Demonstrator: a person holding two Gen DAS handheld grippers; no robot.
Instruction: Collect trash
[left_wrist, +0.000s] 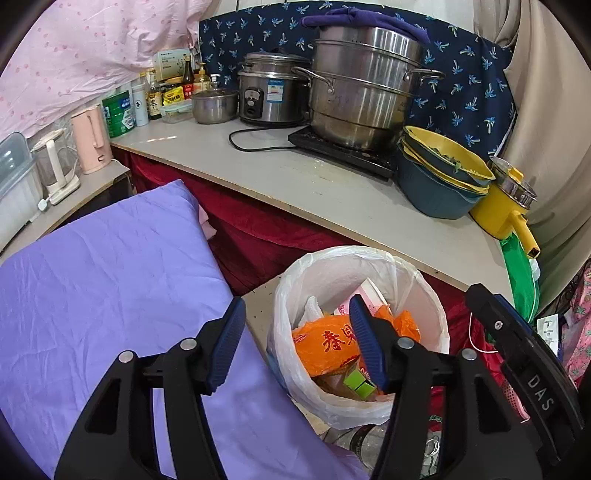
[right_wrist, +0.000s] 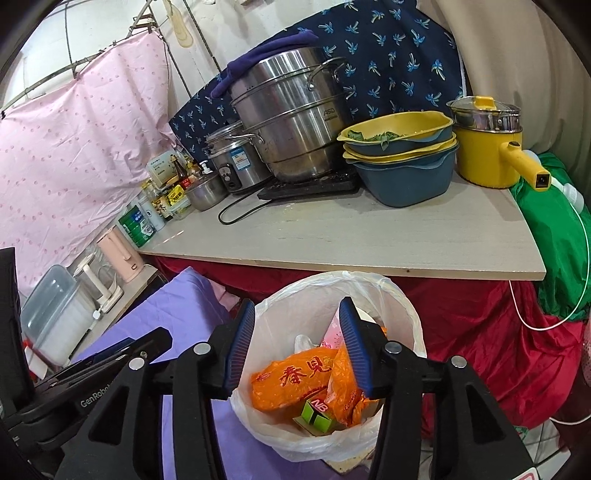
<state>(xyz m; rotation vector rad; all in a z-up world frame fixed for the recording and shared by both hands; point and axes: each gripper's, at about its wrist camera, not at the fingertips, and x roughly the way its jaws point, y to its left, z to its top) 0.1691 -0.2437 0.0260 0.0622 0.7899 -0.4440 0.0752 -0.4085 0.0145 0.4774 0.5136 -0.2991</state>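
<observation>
A trash bin lined with a white plastic bag (left_wrist: 332, 254) (right_wrist: 369, 275) stands on the floor below the counter. Inside lie an orange printed bag (left_wrist: 325, 343) (right_wrist: 291, 380) and a green carton (left_wrist: 358, 382) (right_wrist: 314, 413). My left gripper (left_wrist: 295, 301) hangs open over the bin's left rim, with nothing between its blue pads. My right gripper (right_wrist: 297, 302) is open straight above the bin, and the orange bag lies loose below it. Each gripper's black body shows at the edge of the other's view.
A purple sheet (left_wrist: 110, 277) covers a bed left of the bin. A counter (right_wrist: 332, 236) behind carries a steel steamer (right_wrist: 291, 118), rice cooker (left_wrist: 269, 92), stacked bowls (right_wrist: 402, 155), a yellow pot (right_wrist: 487, 147) and bottles. Red cloth (right_wrist: 480, 332) hangs under it.
</observation>
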